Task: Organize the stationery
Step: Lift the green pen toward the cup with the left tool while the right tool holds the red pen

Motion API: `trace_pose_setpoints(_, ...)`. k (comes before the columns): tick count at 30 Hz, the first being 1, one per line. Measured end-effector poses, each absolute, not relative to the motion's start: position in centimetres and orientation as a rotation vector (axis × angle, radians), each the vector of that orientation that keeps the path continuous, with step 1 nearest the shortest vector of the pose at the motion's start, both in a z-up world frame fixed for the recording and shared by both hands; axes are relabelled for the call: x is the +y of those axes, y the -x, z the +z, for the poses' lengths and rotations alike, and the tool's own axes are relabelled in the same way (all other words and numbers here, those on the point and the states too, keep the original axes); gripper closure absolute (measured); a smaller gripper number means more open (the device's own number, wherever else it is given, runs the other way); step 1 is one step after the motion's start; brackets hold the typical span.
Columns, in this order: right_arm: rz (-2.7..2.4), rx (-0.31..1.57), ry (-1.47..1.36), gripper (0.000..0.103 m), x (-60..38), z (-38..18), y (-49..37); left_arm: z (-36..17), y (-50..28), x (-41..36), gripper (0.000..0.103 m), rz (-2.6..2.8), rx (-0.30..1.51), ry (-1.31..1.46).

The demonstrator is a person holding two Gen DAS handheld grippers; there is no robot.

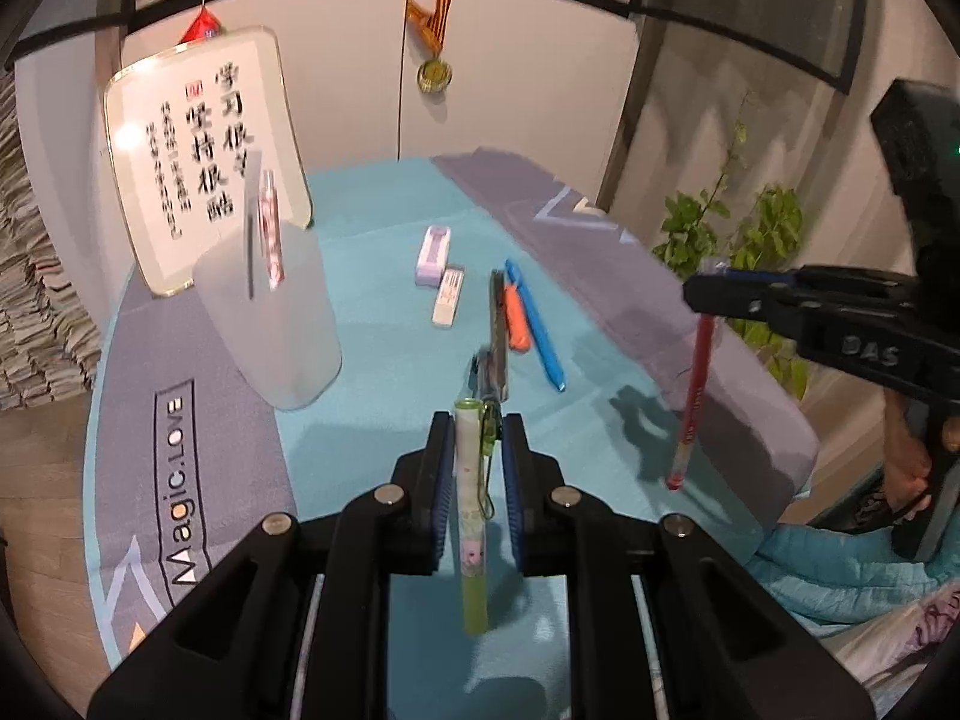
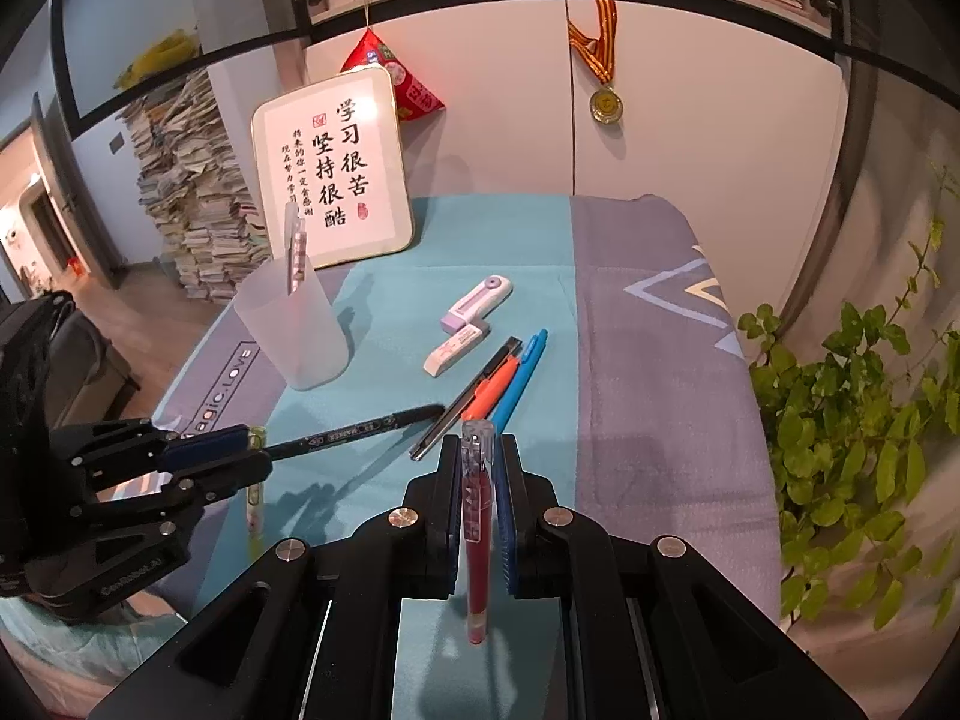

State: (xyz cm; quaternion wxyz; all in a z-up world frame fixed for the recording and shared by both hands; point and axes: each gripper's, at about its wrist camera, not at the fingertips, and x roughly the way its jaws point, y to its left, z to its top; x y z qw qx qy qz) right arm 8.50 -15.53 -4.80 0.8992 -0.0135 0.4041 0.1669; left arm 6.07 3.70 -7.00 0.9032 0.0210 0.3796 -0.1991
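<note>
The cloth (image 1: 180, 516) bears "Magic.LOVE" in a dark-outlined box. The white framed sign (image 2: 336, 168) carries large black characters "学习很苦 坚持很酷", with smaller columns beside them too small to read and red seals. The right gripper's (image 1: 711, 294) arm shows "DAS". The left gripper's (image 2: 255, 456) body shows small white lettering, not readable. The black marker (image 2: 360, 429) has white print, illegible.

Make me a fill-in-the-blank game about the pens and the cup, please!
1. The left hand-held gripper grips a pale ____ pen.
2. The right hand-held gripper grips a ____ pen.
3. The frosted plastic cup holds ____ pen.
4. The blue pen lies beside an ____ pen.

Missing words: green, red, one, orange
</note>
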Motion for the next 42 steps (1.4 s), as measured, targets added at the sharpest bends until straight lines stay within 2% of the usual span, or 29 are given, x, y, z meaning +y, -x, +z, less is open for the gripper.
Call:
trace_pose_setpoints(4,0.346,0.832,0.021,0.092,-15.5,-4.8,-8.3,-5.8,-5.0,3.4,0.089,-0.46,0.72,-0.067)
trace_pose_setpoints(14,0.343,0.841,0.005,0.092,-15.7,-5.0,-8.6,-6.6,-4.7,3.4,0.089,-0.493,0.714,-0.086)
trace_pose_setpoints(25,0.339,0.848,-0.003,0.092,-15.8,-5.3,-8.8,-11.4,-9.5,2.3,0.09,-0.424,0.881,-0.106)
trace_pose_setpoints(31,0.337,0.844,-0.019,0.092,-16.0,-5.6,-8.6,-12.8,-12.2,1.6,0.089,-0.357,0.908,-0.189)
trace_pose_setpoints(32,0.337,0.844,-0.02,0.092,-16.1,-5.6,-8.5,-12.9,-12.6,1.6,0.088,-0.345,0.91,-0.2)
trace_pose_setpoints(35,0.338,0.845,-0.025,0.092,-16.3,-5.6,-8.5,-13.5,-14.4,1.8,0.074,-0.347,0.937,-0.211)
trace_pose_setpoints(42,0.342,0.844,-0.032,0.092,-16.4,-5.7,-8.5,-14.4,-17.1,1.3,0.072,-0.343,0.977,-0.22)
